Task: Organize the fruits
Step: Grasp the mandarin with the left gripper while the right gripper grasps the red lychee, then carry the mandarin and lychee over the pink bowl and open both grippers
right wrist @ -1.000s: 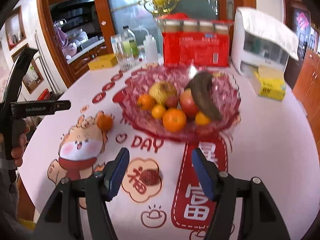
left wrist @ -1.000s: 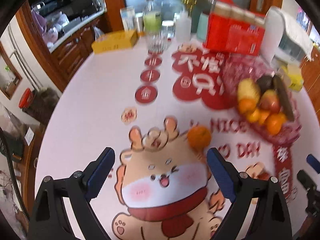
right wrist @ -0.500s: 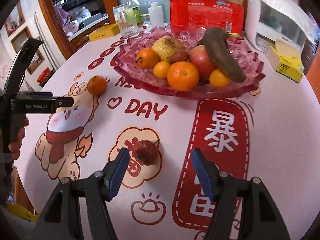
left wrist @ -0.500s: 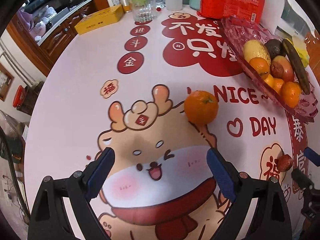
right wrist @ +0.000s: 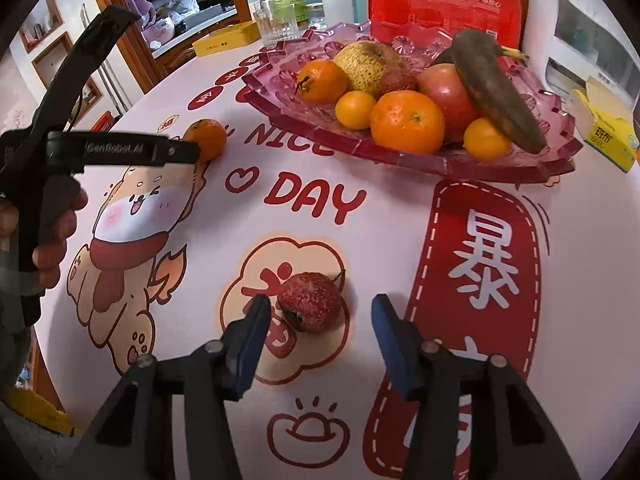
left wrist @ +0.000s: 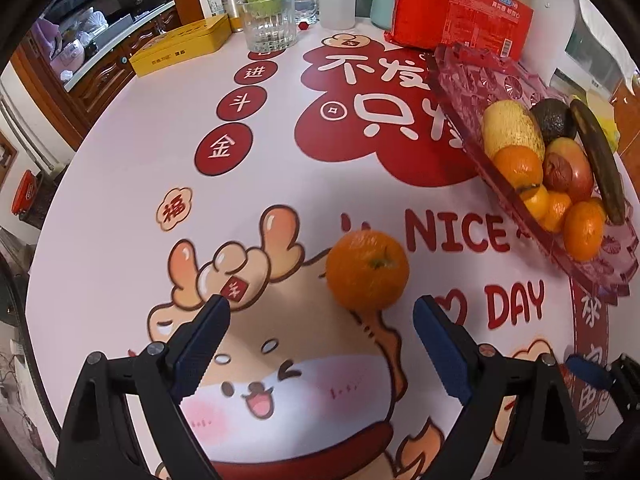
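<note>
Tabletop (right wrist: 500,248): white printed cloth, red characters, cartoon dragon, "NICE DAY".

Pink glass fruit tray (right wrist: 452,164) sits at the far right side of the tabletop. Piled in it: pear, apple, dark overripe banana, several oranges and small mandarins, one lychee.

Behind the tray: red pack of paper cups (right wrist: 444,4). Yellow tissue box (right wrist: 608,132) to its right. Ribbed drinking glass (left wrist: 270,26) and yellow tin (left wrist: 180,46) at the far edge.

Left tongs (left wrist: 320,342): spread wide, gripping nothing, pointing steeply down. Loose orange (left wrist: 367,269) lies on the cloth just past the fingertips, nearer the right pad, at the dragon's ear beside "NICE". Not between the pads, no contact.

Right tongs (right wrist: 320,330): jaws have just been closing, still apart. Loose lychee (right wrist: 311,301) lies on the cloth on the round red-character patch, between the tips. It sits just beside the left pad (right wrist: 250,344); contact there is unclear. Clear gap to the right pad, so no grip.

A hand (right wrist: 56,236) holds the left tool's handle at the left edge of the right wrist view.
</note>
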